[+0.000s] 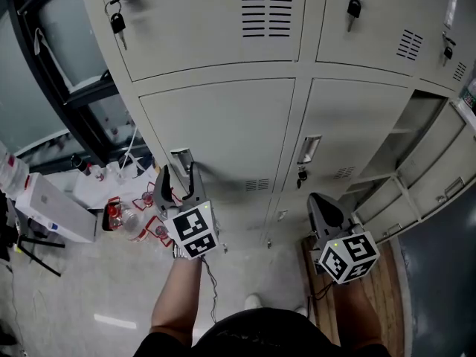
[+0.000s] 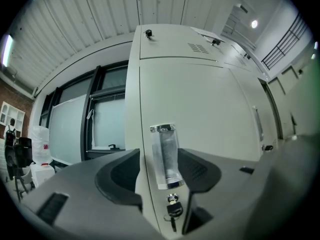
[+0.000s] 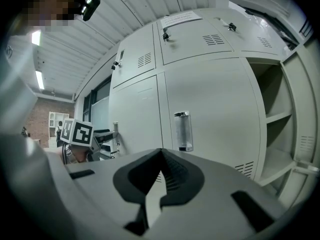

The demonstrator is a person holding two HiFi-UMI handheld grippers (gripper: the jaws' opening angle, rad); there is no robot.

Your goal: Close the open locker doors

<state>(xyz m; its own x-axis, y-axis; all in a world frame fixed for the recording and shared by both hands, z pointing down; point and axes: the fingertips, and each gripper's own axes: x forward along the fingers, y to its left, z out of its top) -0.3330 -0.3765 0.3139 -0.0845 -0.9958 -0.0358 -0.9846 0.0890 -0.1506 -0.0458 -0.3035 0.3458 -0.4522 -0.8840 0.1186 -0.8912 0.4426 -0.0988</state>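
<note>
Left gripper [image 2: 160, 176]: jaws stood wide apart, straddling the clear door handle [image 2: 165, 154] without pressing it; we held nothing. Key [image 2: 173, 211]: hung just below that handle. Right gripper [image 3: 160, 156]: jaws closed tip to tip, empty. Open locker door [image 1: 431, 188]: far right, well apart from both grippers, shelves [image 3: 280, 116] exposed. Risks we judged: squeezing and pulling the handle could swing that seemingly closed door out; the key could snag a jaw; the open door might rebound if shoved hard

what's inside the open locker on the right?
Two shelves show in the open locker, nothing visible on them. Its right part runs out of frame.
</note>
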